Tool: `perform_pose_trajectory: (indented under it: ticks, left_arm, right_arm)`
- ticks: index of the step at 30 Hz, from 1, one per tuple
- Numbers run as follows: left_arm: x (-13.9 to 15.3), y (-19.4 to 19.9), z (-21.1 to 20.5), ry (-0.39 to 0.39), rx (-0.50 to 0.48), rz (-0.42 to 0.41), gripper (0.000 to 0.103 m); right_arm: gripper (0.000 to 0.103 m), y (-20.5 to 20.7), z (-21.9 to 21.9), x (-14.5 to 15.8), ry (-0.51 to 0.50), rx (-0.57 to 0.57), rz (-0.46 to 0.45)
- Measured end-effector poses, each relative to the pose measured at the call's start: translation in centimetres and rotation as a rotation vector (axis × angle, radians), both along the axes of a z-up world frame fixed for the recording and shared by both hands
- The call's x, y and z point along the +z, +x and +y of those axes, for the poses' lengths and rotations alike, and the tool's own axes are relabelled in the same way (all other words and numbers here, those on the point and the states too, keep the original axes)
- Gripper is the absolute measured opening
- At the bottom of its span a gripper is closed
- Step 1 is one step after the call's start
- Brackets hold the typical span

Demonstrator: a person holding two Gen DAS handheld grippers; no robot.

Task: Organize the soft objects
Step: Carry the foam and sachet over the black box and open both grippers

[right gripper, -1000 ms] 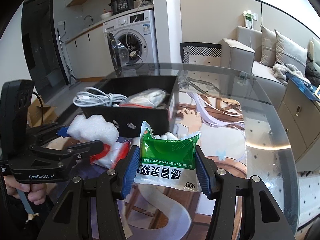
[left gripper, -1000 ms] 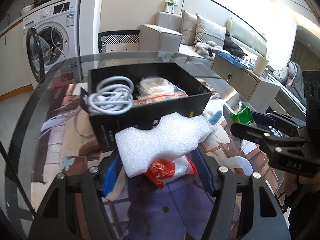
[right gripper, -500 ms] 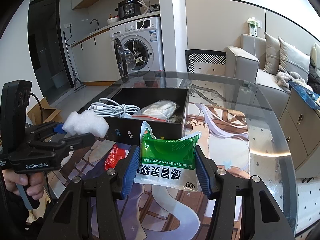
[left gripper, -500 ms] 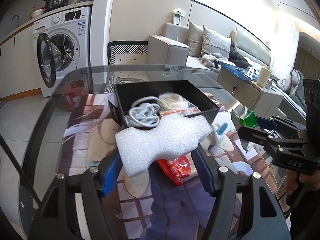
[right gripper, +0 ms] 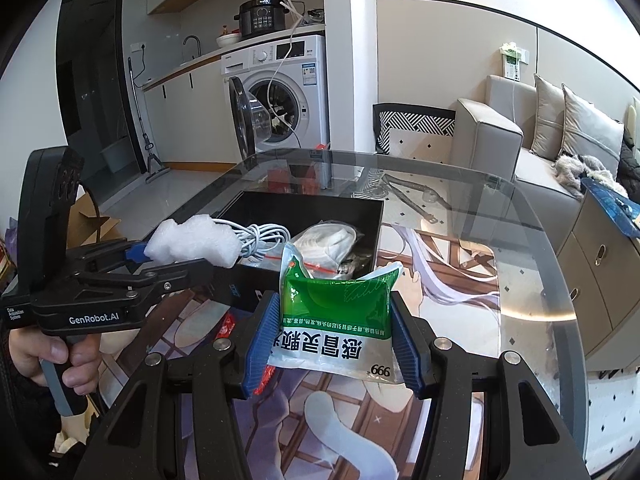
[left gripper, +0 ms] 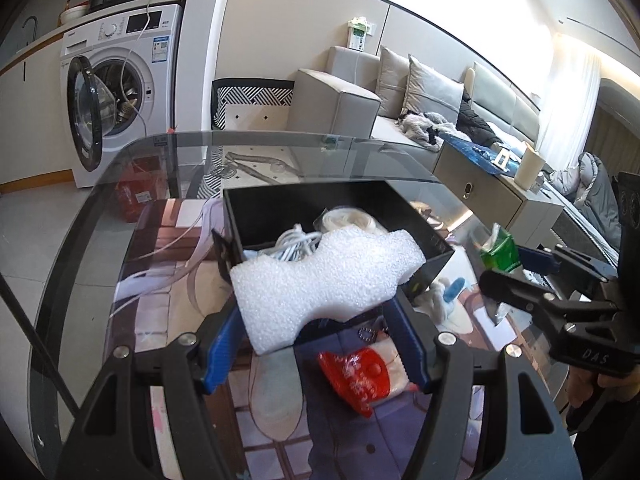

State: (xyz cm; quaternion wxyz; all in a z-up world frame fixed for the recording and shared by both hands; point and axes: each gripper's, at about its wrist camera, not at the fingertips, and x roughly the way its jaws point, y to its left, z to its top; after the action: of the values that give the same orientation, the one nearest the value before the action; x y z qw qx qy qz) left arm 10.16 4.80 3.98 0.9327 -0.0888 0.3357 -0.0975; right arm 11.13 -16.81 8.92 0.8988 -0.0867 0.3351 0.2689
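Observation:
My left gripper (left gripper: 316,340) is shut on a white foam block (left gripper: 324,284) and holds it above the near edge of the black box (left gripper: 424,228); the block also shows in the right wrist view (right gripper: 192,240). My right gripper (right gripper: 332,344) is shut on a green and white pouch (right gripper: 336,312), held above the table just right of the box (right gripper: 372,216). The box holds a coiled white cable (right gripper: 260,240) and a bagged white item (right gripper: 332,240). A red and white packet (left gripper: 364,372) lies on the table under the left gripper.
The round glass table (right gripper: 532,280) carries a printed mat. A small white and blue soft thing (left gripper: 444,300) lies by the box's right corner. A washing machine (right gripper: 280,92) with its door open stands behind; a sofa (left gripper: 400,96) and cabinet (left gripper: 492,196) are at right.
Both grippers have risen with their loads. The foam block has moved up and forward over the box's near edge, leaving the red packet on the table.

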Motion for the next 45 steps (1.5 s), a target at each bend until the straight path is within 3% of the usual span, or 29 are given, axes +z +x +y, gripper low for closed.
perform_pose_trajectory:
  ticks: [13, 39, 41, 43, 45]
  left_arm:
    - [1.6, 2.9, 0.7, -0.017, 0.017, -0.016, 0.067]
    - [-0.2, 8.2, 1.1, -0.08, 0.063, 0.061, 0.068]
    - [-0.3, 8.2, 1.0, -0.076, 0.057, 0.064, 0.068]
    - [-0.3, 8.2, 0.8, -0.068, 0.053, 0.066, 0.068]
    - [-0.3, 8.1, 0.8, -0.066, 0.05, 0.067, 0.069]
  right_arm:
    - [0.054, 2.9, 2.0, 0.5, 0.02, 0.003, -0.008]
    - [0.055, 8.5, 5.2, -1.5, -0.009, 0.023, 0.041]
    - [0.061, 8.5, 5.3, -1.6, -0.013, 0.031, 0.042]
    - [0.076, 8.3, 5.3, -1.7, -0.017, 0.032, 0.029]
    - [0.079, 8.0, 5.1, -1.5, -0.02, 0.03, 0.015]
